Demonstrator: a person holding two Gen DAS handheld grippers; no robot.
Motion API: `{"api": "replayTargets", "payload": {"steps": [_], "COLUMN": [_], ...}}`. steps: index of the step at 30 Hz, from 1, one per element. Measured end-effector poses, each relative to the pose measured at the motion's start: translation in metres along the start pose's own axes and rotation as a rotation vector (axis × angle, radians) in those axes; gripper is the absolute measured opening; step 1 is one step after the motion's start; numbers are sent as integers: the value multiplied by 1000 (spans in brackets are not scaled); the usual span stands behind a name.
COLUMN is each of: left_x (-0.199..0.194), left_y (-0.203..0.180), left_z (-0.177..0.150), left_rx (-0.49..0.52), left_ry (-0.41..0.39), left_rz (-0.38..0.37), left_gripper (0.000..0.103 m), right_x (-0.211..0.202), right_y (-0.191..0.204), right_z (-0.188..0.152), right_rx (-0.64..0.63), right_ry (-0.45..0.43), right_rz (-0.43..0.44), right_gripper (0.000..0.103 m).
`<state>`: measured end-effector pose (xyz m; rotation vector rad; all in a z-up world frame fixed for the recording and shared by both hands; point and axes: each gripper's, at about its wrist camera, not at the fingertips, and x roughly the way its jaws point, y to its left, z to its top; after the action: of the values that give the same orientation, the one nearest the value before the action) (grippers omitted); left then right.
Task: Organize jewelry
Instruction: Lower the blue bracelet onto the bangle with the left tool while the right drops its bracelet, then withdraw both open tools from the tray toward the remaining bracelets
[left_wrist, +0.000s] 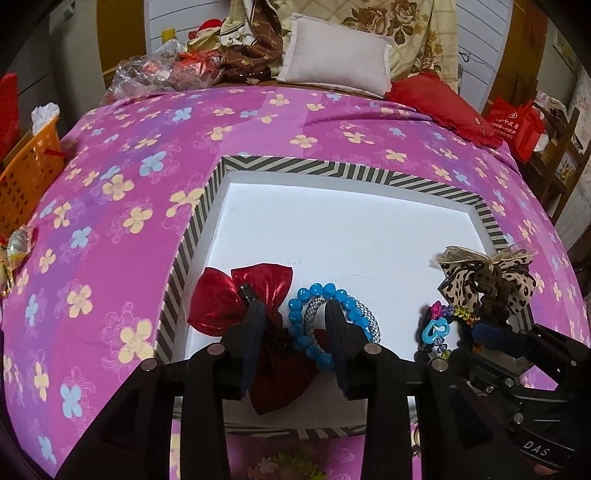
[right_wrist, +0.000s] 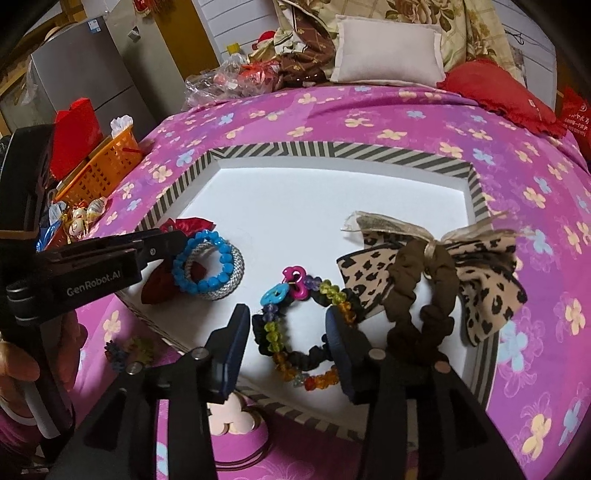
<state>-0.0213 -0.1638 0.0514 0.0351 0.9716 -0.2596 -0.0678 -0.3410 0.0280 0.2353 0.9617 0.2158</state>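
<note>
A shallow tray with a striped rim (left_wrist: 332, 170) (right_wrist: 332, 153) lies on the pink flowered bedspread. At its left end, a blue bead bracelet (left_wrist: 314, 291) (right_wrist: 207, 284) and a grey woven bracelet (left_wrist: 365, 314) rest on a shiny red bow (left_wrist: 221, 295). My left gripper (left_wrist: 295, 317) stands open astride them without pinching. At the tray's right end lies a black scrunchie with coloured beads and charms (right_wrist: 280, 332) (left_wrist: 439, 325). My right gripper (right_wrist: 288, 325) is open around it. A leopard-print bow (right_wrist: 487, 280) with a brown scrunchie (right_wrist: 410, 280) lies just to the right.
An orange basket (left_wrist: 29, 173) (right_wrist: 99, 170) sits at the bed's left edge with wrapped sweets beside it. Pillows (left_wrist: 336, 59), a red cushion (left_wrist: 443, 103) and plastic bags crowd the headboard end. A pink dish (right_wrist: 236, 424) lies in front of the tray. A hand (right_wrist: 14, 369) holds the left gripper.
</note>
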Motion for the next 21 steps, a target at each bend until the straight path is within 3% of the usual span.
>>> {"api": "replayTargets", "payload": {"steps": [4,8,21], "left_x": [-9,-18,-42], "left_y": [1,3,6], "left_z": [1,3,-3], "left_rx": [-6,-17,-30], "left_ry": [-21,-45,-92], "left_rz": [14,13,25], "left_gripper": [20,26,27], "right_x": [-9,-16,-37], "right_y": [3,6,10], "right_z": [-1,-1,-9], "right_rx": [3,-2,4], "right_ry": [-22,-33,-65], "right_rz": [4,2,-12], "right_gripper": [56,57,64]}}
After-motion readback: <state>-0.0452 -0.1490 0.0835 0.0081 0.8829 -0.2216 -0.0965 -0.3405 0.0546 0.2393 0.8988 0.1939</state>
